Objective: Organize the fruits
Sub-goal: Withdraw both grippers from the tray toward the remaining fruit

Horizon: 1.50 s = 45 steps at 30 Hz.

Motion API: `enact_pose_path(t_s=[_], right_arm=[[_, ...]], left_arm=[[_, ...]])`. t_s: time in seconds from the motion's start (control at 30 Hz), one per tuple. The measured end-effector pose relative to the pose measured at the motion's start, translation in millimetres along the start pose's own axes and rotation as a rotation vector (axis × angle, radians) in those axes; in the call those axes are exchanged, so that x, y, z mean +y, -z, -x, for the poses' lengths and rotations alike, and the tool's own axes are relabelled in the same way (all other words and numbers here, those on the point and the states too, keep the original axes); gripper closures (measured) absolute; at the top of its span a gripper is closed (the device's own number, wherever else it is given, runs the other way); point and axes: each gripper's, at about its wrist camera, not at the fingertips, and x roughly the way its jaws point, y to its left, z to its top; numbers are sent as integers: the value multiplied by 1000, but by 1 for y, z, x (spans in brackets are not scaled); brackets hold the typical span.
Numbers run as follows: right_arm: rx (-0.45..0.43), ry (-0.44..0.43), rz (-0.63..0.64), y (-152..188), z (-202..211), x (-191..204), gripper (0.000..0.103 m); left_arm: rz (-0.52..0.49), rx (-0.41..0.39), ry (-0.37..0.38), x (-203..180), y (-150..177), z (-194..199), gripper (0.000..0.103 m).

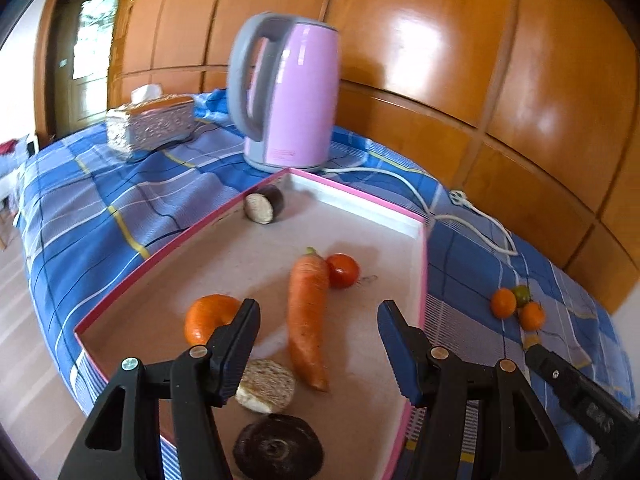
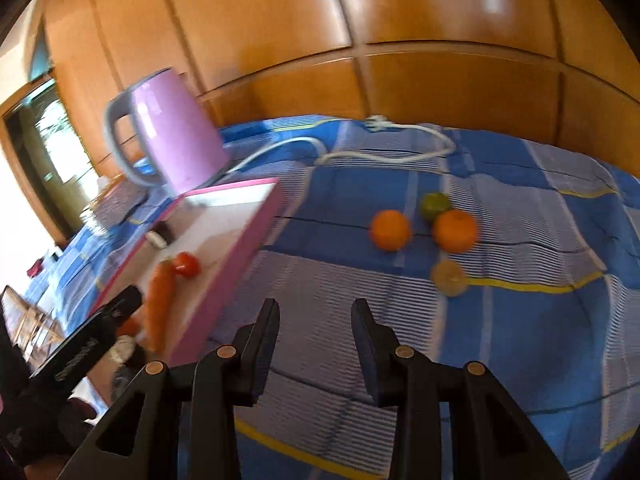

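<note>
A pink-rimmed tray [image 1: 352, 194] holds a carrot [image 1: 306, 312], a tomato [image 1: 343, 271], an orange [image 1: 206, 318] and cut eggplant pieces [image 1: 266, 386]. My left gripper [image 1: 318, 312] hovers open above the carrot, gripping nothing. To the right of the tray [image 2: 240, 248], two oranges [image 2: 390, 230] [image 2: 456, 230], a green citrus [image 2: 434, 204] and a yellowish fruit [image 2: 450, 278] lie on the blue plaid cloth. My right gripper [image 2: 316, 312] stands open over the cloth, short of these fruits, with nothing between its fingers.
A pink kettle [image 1: 288, 92] stands behind the tray, and its white cord [image 1: 460, 216] trails across the cloth to the right. At the far left sits a tissue box [image 1: 152, 124]. A wooden panelled wall [image 1: 440, 60] backs the table.
</note>
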Motion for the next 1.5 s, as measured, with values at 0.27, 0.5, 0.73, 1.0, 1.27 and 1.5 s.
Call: enact_pose_path(t_s=[0.27,0.5,0.73,1.0,1.27,1.5], right_arm=[[57,103,-295,9,-8,-69,65],[60,124,-382,11,-11,-88,65],[73,163,-286,9,-16,-79,62],[76,244,-200,8,-18,-70,62],[71,185,-271,8,-16,-82,62],[76,172,-269,9,-16,-83,61]], left_arm=[[-142,-1,112,-29,8,7,41],[-330,0,254,-70,24,17,41],[-451,67,326,-98,42,11,41],[-481,143,335,-104,56,-3,41],[-568,136,321,-116,70,-8,41],[-545,159,323,-115,73,-14,37]])
